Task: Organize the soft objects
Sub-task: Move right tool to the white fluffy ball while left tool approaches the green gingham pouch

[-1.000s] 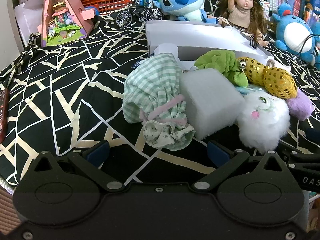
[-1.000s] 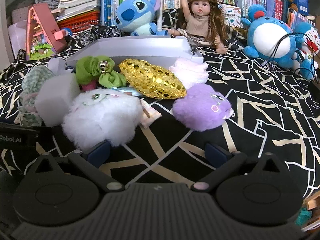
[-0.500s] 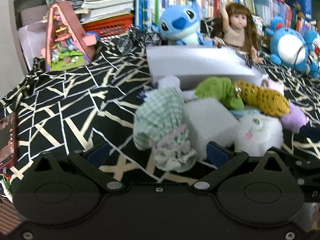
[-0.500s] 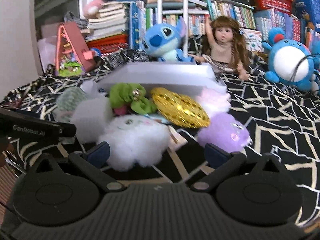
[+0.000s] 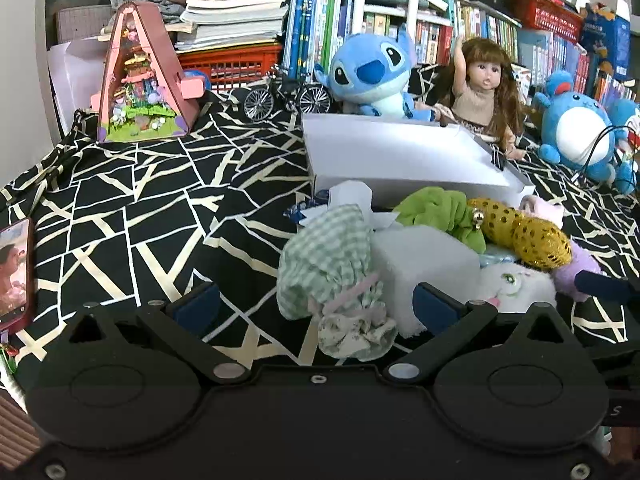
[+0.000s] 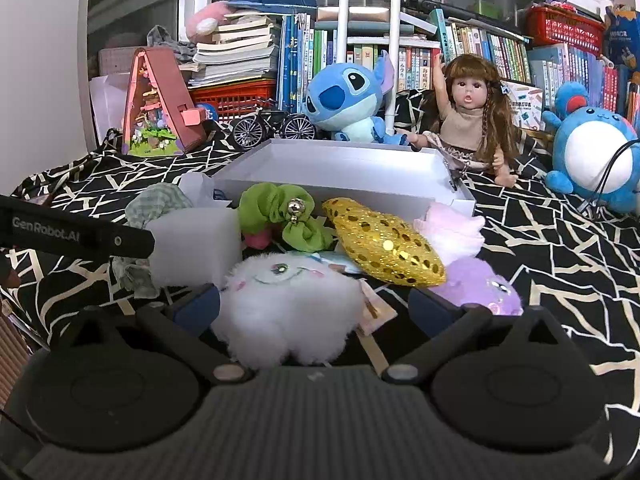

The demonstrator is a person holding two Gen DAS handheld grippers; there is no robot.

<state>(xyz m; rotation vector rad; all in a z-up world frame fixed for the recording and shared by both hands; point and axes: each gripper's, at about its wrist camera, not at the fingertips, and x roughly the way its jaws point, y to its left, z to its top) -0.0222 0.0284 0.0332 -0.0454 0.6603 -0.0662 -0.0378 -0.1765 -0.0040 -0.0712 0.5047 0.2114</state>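
— as seen from the left wrist: left gripper [image 5: 316, 304] spread wide, nothing clamped. green checked pouch [image 5: 332, 264] lying between the blue pads, touching neither as far as can be told.

— and beside it?

— white foam block [image 5: 424, 264] pressed against the pouch's right side, its corner near the right pad. white fluffy plush [image 5: 516, 284] further right, then gold sequin pouch [image 5: 524, 232], green scrunchie [image 5: 440, 210] and purple plush [image 5: 576, 268], all heaped just before the white box [image 5: 400, 156]. box empty. tip of the other tool poking in at far right.

— surface and room?

— black cloth with cream lines [image 5: 160, 208]; phone [image 5: 14, 272] at the left edge; pink a-frame toy house [image 5: 144, 80], model bicycle [image 5: 288, 94], blue plush [image 5: 372, 76], doll [image 5: 484, 88], bookshelves behind.

— from the right wrist?

— right gripper [image 6: 314, 306] likewise gaping, gripping nothing. white fluffy plush [image 6: 288, 304] sitting between the pads, brushing the left one; purple plush [image 6: 480, 284] just by the right pad. gold sequin pouch [image 6: 384, 248], pale pink plush [image 6: 452, 232], green scrunchie [image 6: 284, 216], foam block [image 6: 196, 248] behind. left tool's black finger crossing at left. white box [image 6: 340, 168] empty, well short of the doll [image 6: 472, 116].
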